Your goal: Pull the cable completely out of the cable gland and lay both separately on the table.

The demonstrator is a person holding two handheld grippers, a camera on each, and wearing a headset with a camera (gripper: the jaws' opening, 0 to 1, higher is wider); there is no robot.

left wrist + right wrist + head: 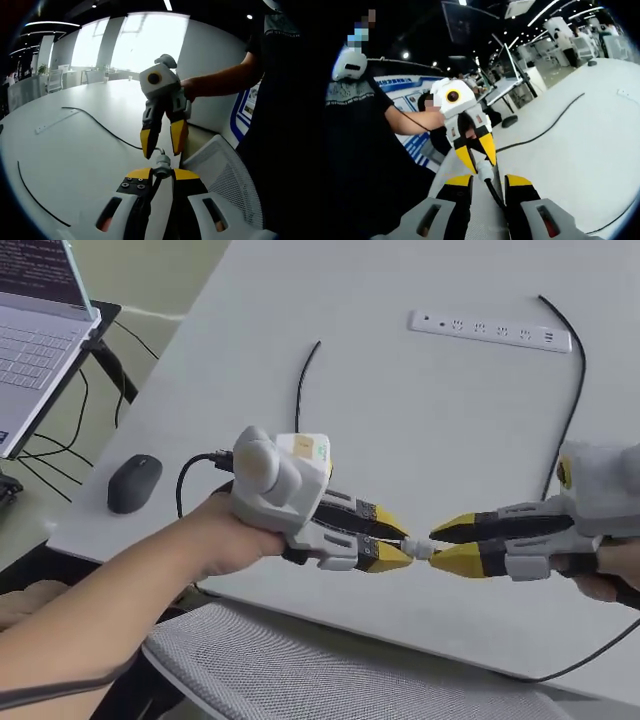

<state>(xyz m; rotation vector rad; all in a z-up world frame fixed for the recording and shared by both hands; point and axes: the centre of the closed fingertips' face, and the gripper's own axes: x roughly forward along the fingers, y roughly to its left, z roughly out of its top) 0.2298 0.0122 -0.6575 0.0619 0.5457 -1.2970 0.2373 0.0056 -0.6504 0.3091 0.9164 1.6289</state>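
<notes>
White table (420, 440) logged first, pale and broad across the head view.

- Below table's near edge: grey mesh chair (300, 670).
- Off table's left edge: open laptop (30, 320).
- On table's far right part: white power strip (490, 330), lying flat, with black lead (572, 390) trailing toward table's near edge.
- Above table's near edge, held in the air tip to tip: 2 grippers.
- On the left of the pair: left gripper (406, 542), jaws drawn together and clamped on the cable gland (161, 161).
- On the right of the pair: right gripper (438, 546), jaws standing apart, 1 on either side of the cable (495, 192). Tips just beside the gland, gap wider than the cable.
- At table's left near corner: dark mouse (134, 483).
- Near table's middle: thin loose black wire (302, 380), well apart from both grippers.
- Black cable threaded through the gland, off the table. Seen running back between right gripper's jaws, and in the left gripper view also back between left gripper's jaws.
- Smallest item: cable gland, white, above table's near edge, not resting on it, gripped at left gripper's tips.
</notes>
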